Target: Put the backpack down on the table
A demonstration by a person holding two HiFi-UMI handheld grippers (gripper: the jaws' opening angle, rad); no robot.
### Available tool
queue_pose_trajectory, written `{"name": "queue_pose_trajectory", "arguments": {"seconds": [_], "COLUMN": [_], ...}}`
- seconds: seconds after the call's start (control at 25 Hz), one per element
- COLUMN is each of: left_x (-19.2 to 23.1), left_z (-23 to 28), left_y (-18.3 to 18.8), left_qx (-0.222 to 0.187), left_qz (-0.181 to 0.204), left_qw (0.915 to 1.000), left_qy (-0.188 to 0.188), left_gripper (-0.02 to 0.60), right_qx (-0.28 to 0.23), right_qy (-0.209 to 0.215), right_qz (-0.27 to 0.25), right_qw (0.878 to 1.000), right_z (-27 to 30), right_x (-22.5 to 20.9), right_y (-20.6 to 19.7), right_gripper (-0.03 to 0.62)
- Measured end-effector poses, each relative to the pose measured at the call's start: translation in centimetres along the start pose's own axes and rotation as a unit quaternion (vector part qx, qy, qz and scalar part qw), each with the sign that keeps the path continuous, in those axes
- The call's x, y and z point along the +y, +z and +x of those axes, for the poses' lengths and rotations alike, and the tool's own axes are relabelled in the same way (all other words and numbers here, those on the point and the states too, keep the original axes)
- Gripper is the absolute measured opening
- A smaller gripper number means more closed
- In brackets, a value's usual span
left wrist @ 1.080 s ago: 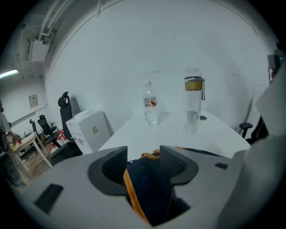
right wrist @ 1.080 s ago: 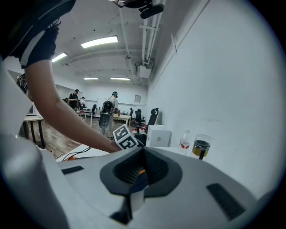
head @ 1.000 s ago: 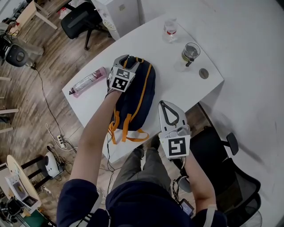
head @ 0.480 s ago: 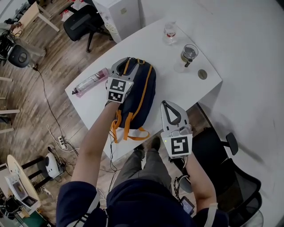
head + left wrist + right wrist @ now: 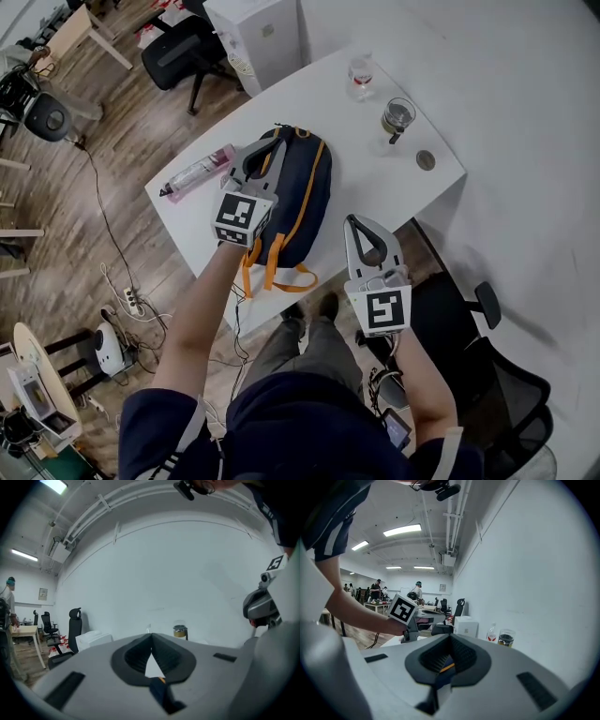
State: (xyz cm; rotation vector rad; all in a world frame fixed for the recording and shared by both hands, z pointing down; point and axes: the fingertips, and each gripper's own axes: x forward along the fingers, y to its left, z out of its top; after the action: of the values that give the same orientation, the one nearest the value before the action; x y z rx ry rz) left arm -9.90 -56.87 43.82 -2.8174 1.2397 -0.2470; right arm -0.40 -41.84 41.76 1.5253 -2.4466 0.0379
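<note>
1. The left gripper's (image 5: 267, 150) jaws are clenched, tips pressed together. Its own view shows nothing pinched between them. Only a dark sliver with an orange edge shows through the gap behind the tips, probably the backpack (image 5: 300, 202) underneath.
2. The right gripper (image 5: 356, 221) is closed tip to tip as well and holds nothing. It hovers off the near edge of the table (image 5: 375, 178), beside the pack's lower end.
3. The backpack lies flat on the table between a pink bottle (image 5: 197, 172) and a glass jar (image 5: 397, 116). Its orange straps (image 5: 272, 272) hang over the near edge.
4. Neither gripper holds the pack and it rests on the tabletop, so the put-down looks finished. What remains seems to be only pulling the hands away.
5. A second ago the left jaws stood apart over the top of the pack. Now they have snapped shut and the gripper has lifted back toward the person, its marker cube sitting lower in the head view.
6. The right gripper has barely shifted, and the backpack lies as it did.
</note>
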Motion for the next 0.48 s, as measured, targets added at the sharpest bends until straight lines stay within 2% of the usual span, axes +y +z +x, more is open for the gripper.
{"name": "queue_pose_trajectory", "arguments": {"seconds": [0.48], "left_x": [-2.2], "left_z": [-7.4], "left_y": [7.0], "left_qx": [-0.054], "left_qz": [-0.002], "left_qw": [0.9985], "left_qy": [0.012], "left_gripper": [0.003], "right_qx": [-0.037], "right_qy": [-0.009], "right_qz": [0.029], "right_qw": [0.999], "right_z": [-2.7], "right_x": [0.5], "right_y": [2.9], "right_gripper": [0.002]}}
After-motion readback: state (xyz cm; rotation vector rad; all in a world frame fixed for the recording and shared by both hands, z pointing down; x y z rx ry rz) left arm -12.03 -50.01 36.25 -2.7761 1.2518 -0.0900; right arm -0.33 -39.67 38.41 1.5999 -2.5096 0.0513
